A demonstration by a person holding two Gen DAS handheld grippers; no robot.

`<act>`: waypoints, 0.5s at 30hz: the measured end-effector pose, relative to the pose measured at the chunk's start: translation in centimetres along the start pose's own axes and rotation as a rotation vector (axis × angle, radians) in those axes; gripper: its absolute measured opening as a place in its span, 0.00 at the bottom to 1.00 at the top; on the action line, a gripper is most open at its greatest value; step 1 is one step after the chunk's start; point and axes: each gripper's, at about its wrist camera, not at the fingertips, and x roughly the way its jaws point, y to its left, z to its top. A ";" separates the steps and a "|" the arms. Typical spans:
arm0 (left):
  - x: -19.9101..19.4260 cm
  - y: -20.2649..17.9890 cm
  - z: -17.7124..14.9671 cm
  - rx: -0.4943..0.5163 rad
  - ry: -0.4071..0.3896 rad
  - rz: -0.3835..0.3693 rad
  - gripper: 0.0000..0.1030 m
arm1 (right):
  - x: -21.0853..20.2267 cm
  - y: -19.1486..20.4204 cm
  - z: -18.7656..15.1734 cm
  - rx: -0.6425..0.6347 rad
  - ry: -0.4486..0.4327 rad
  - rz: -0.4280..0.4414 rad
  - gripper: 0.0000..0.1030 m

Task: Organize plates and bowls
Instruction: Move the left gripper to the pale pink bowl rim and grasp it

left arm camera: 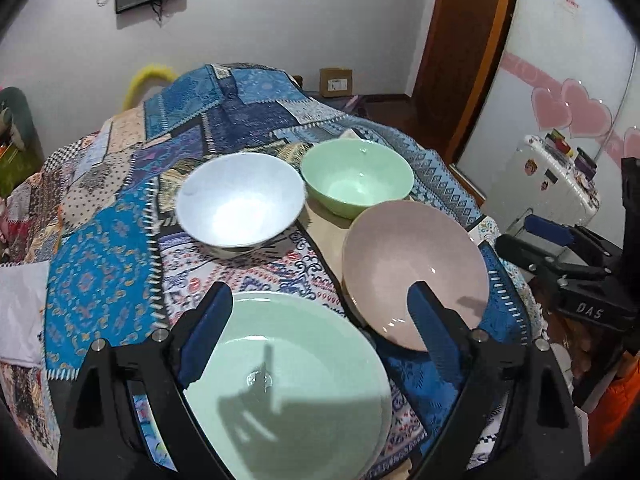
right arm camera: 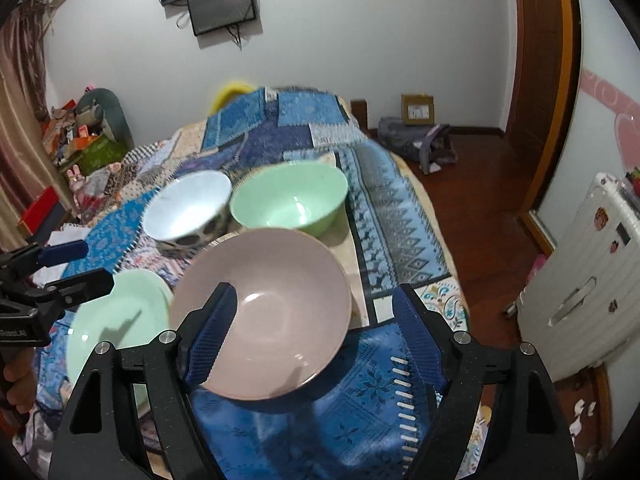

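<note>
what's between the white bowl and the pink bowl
Nothing stands between the white bowl and the pink bowl, only patterned cloth; the left wrist view shows it.

Left gripper (left arm camera: 320, 312): jaws spread wide, nothing between the pads, pitched steeply down and forward. Blue-padded fingers (left arm camera: 206, 328) at 10 and 2 o'clock of own view. Right gripper (right arm camera: 316, 320): likewise wide open, empty, angled down. Seen from left wrist at 3 o'clock; left one seen from right wrist at 9 o'clock, bare hand (right arm camera: 18, 380) below it.
</note>
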 end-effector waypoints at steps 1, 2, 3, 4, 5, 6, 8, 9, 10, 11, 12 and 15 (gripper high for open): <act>0.6 -0.1 0.0 0.002 0.006 -0.001 0.87 | 0.8 -0.2 -0.2 0.002 0.013 -0.003 0.75; 1.4 -0.3 0.1 0.003 0.018 -0.004 0.87 | 1.2 -0.3 -0.5 0.003 0.023 -0.003 0.75; 2.0 -0.3 0.2 0.004 0.027 -0.007 0.87 | 1.8 -0.5 -0.7 0.007 0.034 -0.002 0.75; 2.5 -0.4 0.2 0.004 0.036 -0.013 0.87 | 2.1 -0.6 -0.8 0.010 0.040 -0.001 0.75; 3.4 -0.4 0.3 0.001 0.048 -0.022 0.86 | 2.5 -0.8 -1.0 0.013 0.048 0.001 0.75; 3.8 -0.5 0.3 -0.001 0.053 -0.025 0.83 | 2.9 -1.0 -1.2 0.018 0.057 0.004 0.75; 4.9 -0.7 0.5 0.001 0.071 -0.035 0.76 | 3.5 -1.3 -1.5 0.028 0.067 0.011 0.75; 5.6 -0.8 0.5 0.005 0.084 -0.040 0.72 | 3.9 -1.5 -1.6 0.035 0.080 0.020 0.74; 6.0 -0.9 0.6 0.006 0.093 -0.045 0.68 | 4.2 -1.7 -1.8 0.042 0.089 0.031 0.73; 6.6 -1.0 0.6 0.007 0.105 -0.053 0.66 | 4.4 -1.7 -1.9 0.045 0.091 0.036 0.71; 7.0 -1.1 0.7 0.007 0.112 -0.058 0.62 | 4.6 -1.8 -1.9 0.048 0.095 0.039 0.66; 8.3 -1.4 0.6 0.009 0.144 -0.076 0.51 | 5.0 -2.0 -2.2 0.063 0.111 0.067 0.51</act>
